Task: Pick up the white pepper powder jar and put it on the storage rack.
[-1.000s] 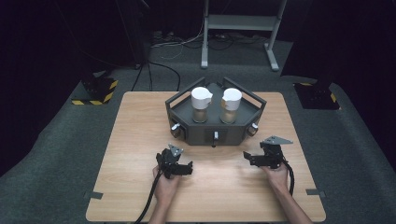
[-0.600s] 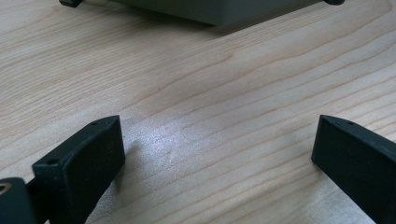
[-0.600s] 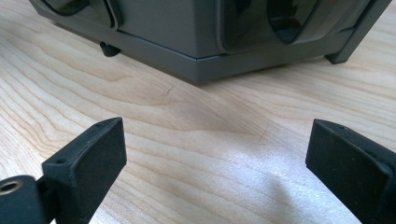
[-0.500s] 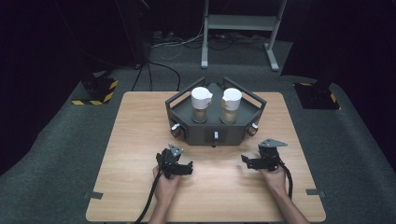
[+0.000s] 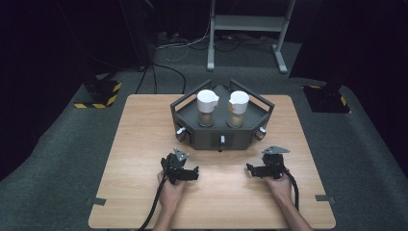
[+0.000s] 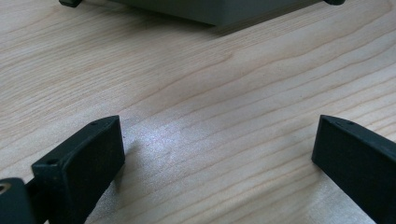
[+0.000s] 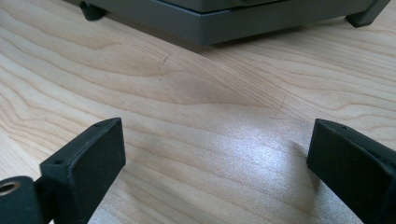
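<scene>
I'm looking down at my two hands coming in over the near edge of the wooden table (image 5: 144, 144), each one holding a gripper low over the bare wood. Left gripper (image 5: 192, 174) is sitting just left of centre, jaws standing wide apart with nothing between them; the left gripper view is showing both black jaws over plain wood grain (image 6: 210, 116). Right gripper (image 5: 251, 168) is sitting right of centre, grey three-cornered plate on top, jaws pointing toward the middle of the table; its jaws have just been opening and are standing wide apart, nothing between them, only bare table (image 7: 210, 130) showing in the right gripper view. The two grippers are lying well apart from each other, neither one touching anything but the hands. Cables are trailing back from both toward the near edge. Just beyond the grippers the dark grey angular tray unit (image 5: 219, 137) is standing on short feet at the table's middle-far part; its lower front edge is showing at the top of the left gripper view (image 6: 224, 11) and the right gripper view (image 7: 224, 21). Two cups are standing upright inside it side by side, apart from each other: the left white-lidded cup (image 5: 207, 107) and the right white-lidded cup (image 5: 237, 108). Beyond the table a grey metal stand (image 5: 248, 21) is standing on the dark floor.
</scene>
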{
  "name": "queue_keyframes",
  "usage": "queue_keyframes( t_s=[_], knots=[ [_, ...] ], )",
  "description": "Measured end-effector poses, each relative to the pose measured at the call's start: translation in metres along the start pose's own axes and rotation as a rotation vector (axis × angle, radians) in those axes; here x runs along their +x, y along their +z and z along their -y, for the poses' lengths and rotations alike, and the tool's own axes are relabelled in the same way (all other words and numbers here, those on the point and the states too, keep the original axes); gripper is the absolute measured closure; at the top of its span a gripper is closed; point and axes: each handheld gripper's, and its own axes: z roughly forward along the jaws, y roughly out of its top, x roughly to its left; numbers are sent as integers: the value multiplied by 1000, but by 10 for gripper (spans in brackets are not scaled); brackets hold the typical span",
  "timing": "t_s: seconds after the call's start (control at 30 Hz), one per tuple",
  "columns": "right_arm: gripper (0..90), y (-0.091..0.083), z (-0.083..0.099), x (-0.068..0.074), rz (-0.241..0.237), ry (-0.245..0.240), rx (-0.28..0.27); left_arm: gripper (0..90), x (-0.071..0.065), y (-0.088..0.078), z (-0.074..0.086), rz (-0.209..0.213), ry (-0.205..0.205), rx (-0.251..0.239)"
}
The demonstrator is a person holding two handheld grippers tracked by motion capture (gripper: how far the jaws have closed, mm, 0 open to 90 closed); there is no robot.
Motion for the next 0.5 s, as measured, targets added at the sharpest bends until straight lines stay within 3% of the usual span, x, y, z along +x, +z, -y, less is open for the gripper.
queue_keyframes(
  t_s=[0.03,0.5],
  knots=[
    [40,1,-1,5,17,-18,6,22,0,0,0,0,0,0],
    [34,1,-2,4,15,-10,9,21,-1,0,0,-2,-3,0]
  ],
)
